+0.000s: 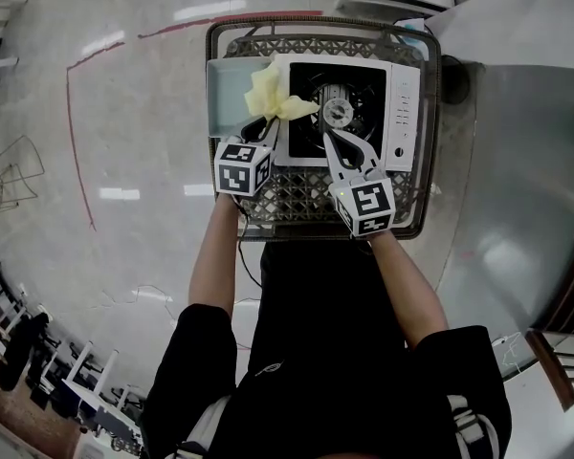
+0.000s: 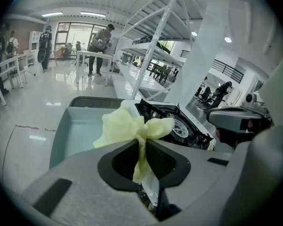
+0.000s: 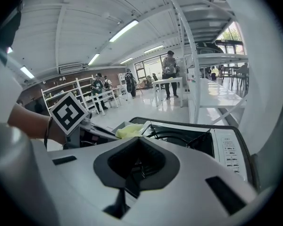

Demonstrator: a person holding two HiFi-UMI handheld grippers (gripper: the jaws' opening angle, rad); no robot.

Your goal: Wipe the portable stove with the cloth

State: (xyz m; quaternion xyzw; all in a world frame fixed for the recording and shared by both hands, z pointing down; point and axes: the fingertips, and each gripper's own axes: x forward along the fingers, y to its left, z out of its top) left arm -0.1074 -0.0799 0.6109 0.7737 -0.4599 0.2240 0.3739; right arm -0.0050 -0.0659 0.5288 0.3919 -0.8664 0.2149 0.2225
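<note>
Left gripper, fingers tight on cloth; right gripper, fingers together.

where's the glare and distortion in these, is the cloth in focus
Head view: fisheye bends the floor, which carries ceiling-light glare. Left gripper view: cloth sharp, corners vignetted black. Right gripper view: shelving curves, right edge washes out white.

The right tongs, tips together with nothing between them, point over the stove, with a yellow cloth at the left tongs' tips by its left edge.
</note>
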